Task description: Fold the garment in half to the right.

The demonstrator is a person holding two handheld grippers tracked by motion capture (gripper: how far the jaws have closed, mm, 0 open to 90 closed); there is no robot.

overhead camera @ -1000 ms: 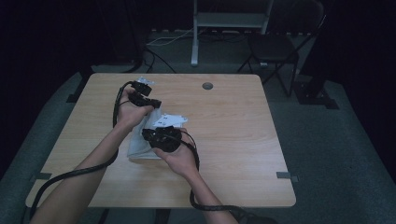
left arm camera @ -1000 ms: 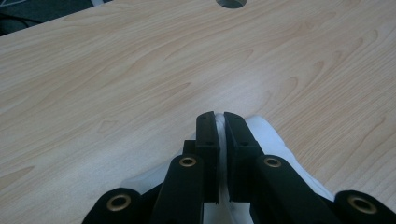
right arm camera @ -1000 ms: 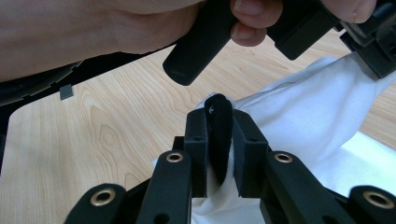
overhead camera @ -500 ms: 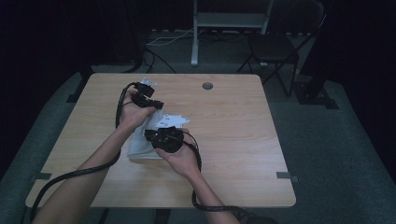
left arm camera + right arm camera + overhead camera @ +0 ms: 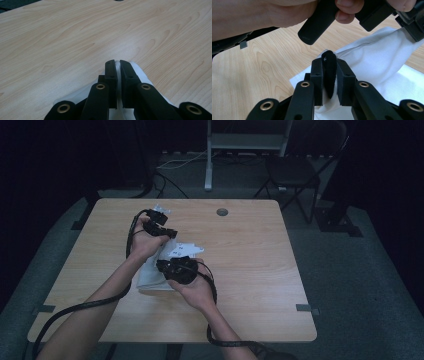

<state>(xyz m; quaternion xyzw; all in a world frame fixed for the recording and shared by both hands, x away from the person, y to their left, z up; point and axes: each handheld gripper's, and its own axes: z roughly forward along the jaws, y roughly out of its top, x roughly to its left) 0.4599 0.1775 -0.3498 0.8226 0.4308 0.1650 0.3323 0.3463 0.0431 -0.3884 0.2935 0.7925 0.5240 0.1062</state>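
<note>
One wooden table (image 5: 250,270) stands in the scene, with one round dark grommet hole (image 5: 222,212) near its far edge. One white cloth (image 5: 160,265) lies on the left half of the table. Two black grippers are over it: the left gripper (image 5: 162,222) farther away, the right gripper (image 5: 172,267) nearer, each held in one hand, so two hands and two forearms. One cable trails from each gripper, two in all. One dark folding chair (image 5: 295,170) stands beyond the far right of the table.

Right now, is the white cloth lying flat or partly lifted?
Partly lifted: both grippers' jaws are shut on the white cloth, pulling folds up off the table; its lower part lies flat.
</note>
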